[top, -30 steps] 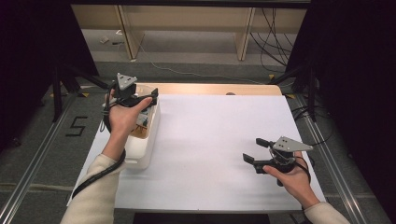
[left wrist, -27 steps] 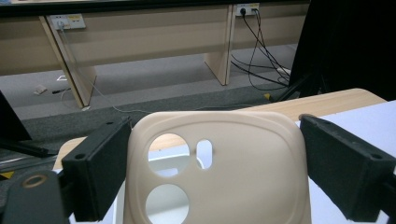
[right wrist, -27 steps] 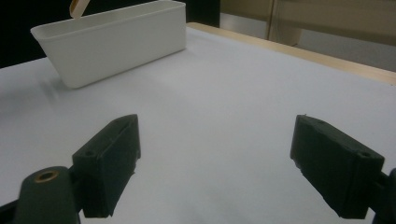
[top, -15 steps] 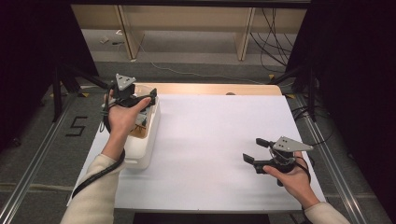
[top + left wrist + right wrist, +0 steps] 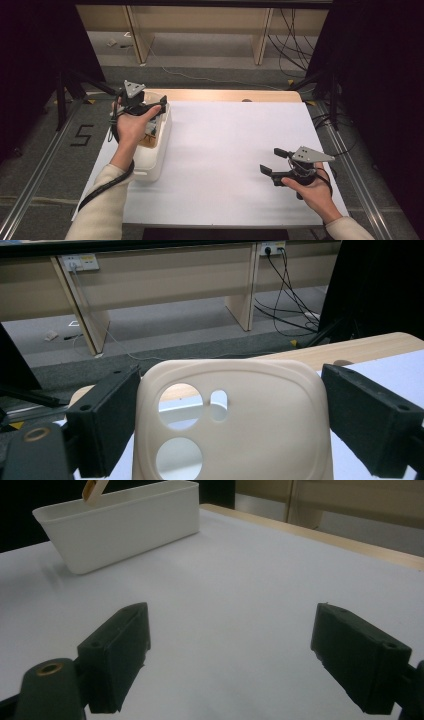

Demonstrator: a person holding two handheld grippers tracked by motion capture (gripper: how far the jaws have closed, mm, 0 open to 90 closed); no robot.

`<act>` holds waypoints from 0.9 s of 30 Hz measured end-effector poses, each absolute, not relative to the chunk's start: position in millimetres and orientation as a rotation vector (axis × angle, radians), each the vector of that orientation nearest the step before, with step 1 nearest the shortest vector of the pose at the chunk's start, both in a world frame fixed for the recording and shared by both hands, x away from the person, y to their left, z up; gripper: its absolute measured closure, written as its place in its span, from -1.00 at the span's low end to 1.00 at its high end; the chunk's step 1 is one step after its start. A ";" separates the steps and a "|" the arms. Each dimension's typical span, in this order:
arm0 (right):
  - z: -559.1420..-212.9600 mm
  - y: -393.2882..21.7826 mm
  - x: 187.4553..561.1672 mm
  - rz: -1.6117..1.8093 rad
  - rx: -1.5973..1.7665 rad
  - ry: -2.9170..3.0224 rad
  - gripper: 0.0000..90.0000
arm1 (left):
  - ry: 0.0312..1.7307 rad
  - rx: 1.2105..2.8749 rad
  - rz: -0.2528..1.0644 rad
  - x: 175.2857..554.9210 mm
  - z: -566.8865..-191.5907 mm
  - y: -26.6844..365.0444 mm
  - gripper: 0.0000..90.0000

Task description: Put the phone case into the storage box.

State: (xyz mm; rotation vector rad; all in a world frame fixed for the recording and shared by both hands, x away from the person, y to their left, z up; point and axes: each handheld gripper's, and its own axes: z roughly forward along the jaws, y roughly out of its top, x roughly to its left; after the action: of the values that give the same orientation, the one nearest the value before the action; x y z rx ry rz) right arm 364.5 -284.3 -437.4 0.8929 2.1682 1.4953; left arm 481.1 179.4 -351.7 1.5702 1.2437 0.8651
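The left gripper (image 5: 150, 107), hand raised over the white rectangular plastic bin (image 5: 157, 150) at the table's left edge, has its jaws clamped on a cream silicone phone case (image 5: 232, 425). The right gripper (image 5: 273, 161) rests low near the white table (image 5: 225, 150) front, jaws apart, nothing between them.

Grey carpet floor (image 5: 210, 55), wooden desks (image 5: 150, 275)

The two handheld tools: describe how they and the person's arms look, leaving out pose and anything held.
Each handheld tool, left and right, has a black body, two blocky black jaws with small round holes, and a grey three-cornered plate on top. A black cable trails from the left tool along the forearm. The person wears cream long sleeves.
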 end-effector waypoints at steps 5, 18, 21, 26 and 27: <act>-437.2 -284.6 364.6 1.490 0.895 2.169 -0.63 | 1.246 1.572 0.860 482.8 -353.3 179.3 -0.74; -437.4 -284.1 364.7 1.495 0.892 2.166 -0.63 | 1.258 1.580 0.860 489.6 -358.8 179.3 -0.75; -437.3 -284.2 364.8 1.494 0.893 2.167 -0.63 | 1.256 1.581 0.856 491.4 -359.3 177.7 -0.75; -437.2 -284.7 364.9 1.491 0.893 2.168 -0.63 | 1.253 1.578 0.851 495.2 -359.7 174.8 -0.75; -437.2 -284.9 364.9 1.491 0.895 2.167 -0.63 | 1.253 1.579 0.852 495.8 -360.0 174.4 -0.75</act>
State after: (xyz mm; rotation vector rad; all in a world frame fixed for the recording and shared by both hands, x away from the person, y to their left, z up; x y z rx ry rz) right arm 364.9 -284.9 -437.2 0.8954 2.1673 1.4911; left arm 495.8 174.4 -360.0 1.5786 1.2534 0.8523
